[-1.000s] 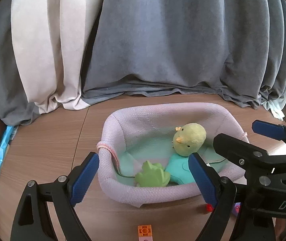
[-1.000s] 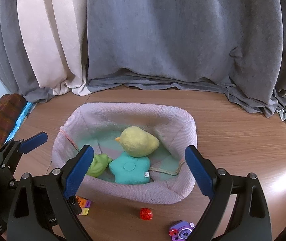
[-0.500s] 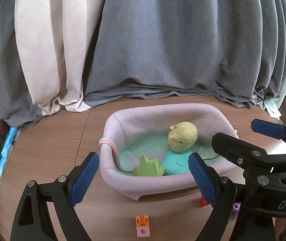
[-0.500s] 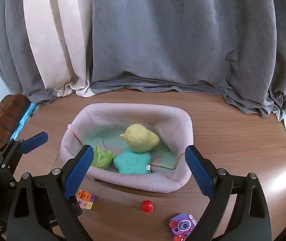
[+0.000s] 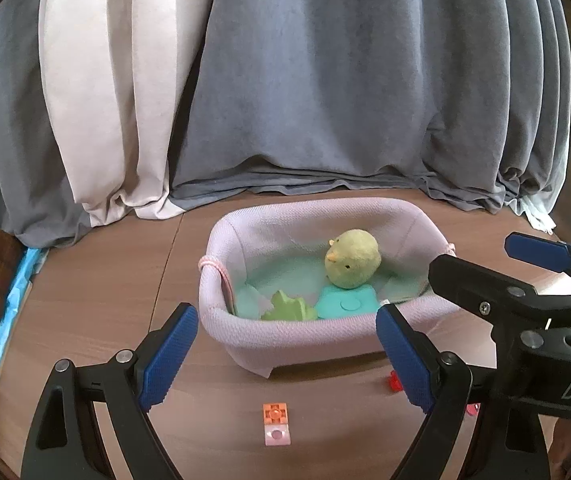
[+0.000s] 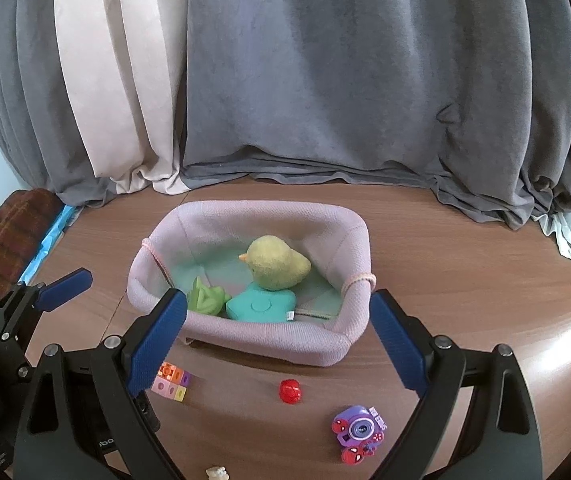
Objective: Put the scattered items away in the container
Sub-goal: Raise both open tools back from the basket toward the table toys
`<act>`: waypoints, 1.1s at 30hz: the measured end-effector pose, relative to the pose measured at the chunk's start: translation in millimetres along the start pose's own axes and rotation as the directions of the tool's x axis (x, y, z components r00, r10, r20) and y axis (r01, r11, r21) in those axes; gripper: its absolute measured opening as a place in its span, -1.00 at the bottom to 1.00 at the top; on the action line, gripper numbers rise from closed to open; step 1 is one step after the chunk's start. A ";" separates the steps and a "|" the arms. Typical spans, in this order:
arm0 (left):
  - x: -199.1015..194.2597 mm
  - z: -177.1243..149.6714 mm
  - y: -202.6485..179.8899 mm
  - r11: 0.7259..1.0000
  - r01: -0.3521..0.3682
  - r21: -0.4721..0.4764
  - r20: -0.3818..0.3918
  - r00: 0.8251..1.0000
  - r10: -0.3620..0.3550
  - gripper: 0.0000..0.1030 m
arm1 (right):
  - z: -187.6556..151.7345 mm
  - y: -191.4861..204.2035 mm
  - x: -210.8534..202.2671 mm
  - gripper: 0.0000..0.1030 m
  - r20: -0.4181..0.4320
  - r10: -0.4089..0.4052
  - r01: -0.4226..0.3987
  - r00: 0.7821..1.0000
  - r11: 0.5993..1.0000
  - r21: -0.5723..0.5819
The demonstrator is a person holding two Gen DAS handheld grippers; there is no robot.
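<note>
One basket [image 6: 269, 344], three plush toys inside, four small toys outside

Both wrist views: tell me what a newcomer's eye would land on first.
The pink fabric basket in the middle of the wooden table draws the eye first, with a yellow plush chick, a teal star and a green toy inside. Next come the small toys lying in front of it: coloured blocks, a red ball and a purple toy camera. Grey and cream curtains fill the background.

Grey curtains [image 6: 365, 80] and a cream curtain [image 6: 117, 80] pool on the wooden floor [image 6: 465, 248]
</note>
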State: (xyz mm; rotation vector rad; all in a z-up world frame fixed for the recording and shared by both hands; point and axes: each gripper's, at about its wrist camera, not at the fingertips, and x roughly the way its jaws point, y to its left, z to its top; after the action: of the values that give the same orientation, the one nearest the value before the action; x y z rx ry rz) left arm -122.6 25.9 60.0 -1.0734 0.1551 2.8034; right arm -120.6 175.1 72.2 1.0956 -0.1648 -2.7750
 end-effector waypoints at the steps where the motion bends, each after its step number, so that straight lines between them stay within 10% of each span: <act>1: -1.3 -1.9 -1.3 1.000 0.001 0.002 0.000 1.000 -0.001 0.71 | -1.1 -0.3 -1.1 0.77 0.000 -0.001 0.001 1.000 1.000 0.001; 33: -23.6 -55.6 -20.9 1.000 0.024 0.006 -0.015 1.000 -0.024 0.71 | -50.2 -4.7 -28.7 0.77 -0.019 -0.032 0.032 0.999 0.999 0.017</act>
State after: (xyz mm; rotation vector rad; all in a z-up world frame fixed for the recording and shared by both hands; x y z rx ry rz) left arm -65.4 36.4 33.6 -1.0872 0.1511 2.7723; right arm -66.0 182.7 54.2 1.1372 -0.1705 -2.7958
